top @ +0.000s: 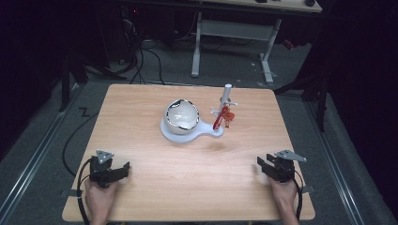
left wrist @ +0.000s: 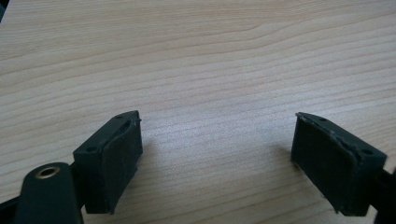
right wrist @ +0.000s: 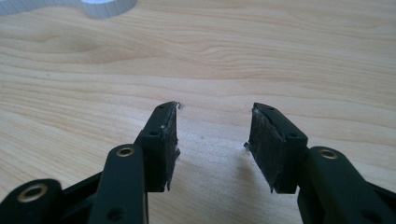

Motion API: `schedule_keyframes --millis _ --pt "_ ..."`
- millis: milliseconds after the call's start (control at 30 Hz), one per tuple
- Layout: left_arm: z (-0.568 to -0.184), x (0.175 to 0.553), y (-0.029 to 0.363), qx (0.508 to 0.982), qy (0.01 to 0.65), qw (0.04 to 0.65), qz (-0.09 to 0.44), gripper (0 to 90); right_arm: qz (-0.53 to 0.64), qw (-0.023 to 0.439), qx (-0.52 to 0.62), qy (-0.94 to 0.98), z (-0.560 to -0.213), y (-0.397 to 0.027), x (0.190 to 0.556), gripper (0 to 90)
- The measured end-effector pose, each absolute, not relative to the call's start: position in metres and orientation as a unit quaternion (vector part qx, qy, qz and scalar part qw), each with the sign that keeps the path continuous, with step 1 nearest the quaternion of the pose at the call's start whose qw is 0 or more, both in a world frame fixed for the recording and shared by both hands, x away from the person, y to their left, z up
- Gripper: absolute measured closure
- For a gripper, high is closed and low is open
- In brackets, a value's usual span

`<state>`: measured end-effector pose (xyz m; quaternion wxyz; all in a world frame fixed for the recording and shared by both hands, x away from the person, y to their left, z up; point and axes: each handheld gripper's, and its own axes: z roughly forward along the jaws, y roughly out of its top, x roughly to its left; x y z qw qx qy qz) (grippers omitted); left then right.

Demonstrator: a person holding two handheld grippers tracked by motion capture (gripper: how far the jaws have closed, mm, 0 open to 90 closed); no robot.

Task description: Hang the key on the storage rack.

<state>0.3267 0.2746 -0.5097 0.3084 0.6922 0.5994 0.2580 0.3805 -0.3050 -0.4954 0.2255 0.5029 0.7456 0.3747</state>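
The left hand-held gripper (top: 123, 169) rests at the near left corner of the wooden surface (top: 155, 93), jaws spread wide and grasping nothing; the right hand-held gripper (top: 263, 165) sits at the near right corner, jaws parted more narrowly, bare wood between them; both seem parked low, perhaps to keep the middle free; well beyond them a white bowl (top: 182, 115) stands on a white stand base (top: 205, 131), whose upright post (top: 226, 96) carries a red trinket (top: 223, 117), hanging within either hand's reach.
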Motion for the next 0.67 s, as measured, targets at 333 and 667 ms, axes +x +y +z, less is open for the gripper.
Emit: schedule_keyframes --millis 333,667 --pt "-0.51 0.327 0.275 0.692 0.599 0.308 0.258 16.8 0.355 0.216 0.505 0.756 -0.502 -0.301 0.386 47.1" --pt "-0.51 0.327 0.275 0.692 0.599 0.309 0.258 16.9 0.332 0.229 0.501 0.766 -0.503 -0.294 0.387 39.5"
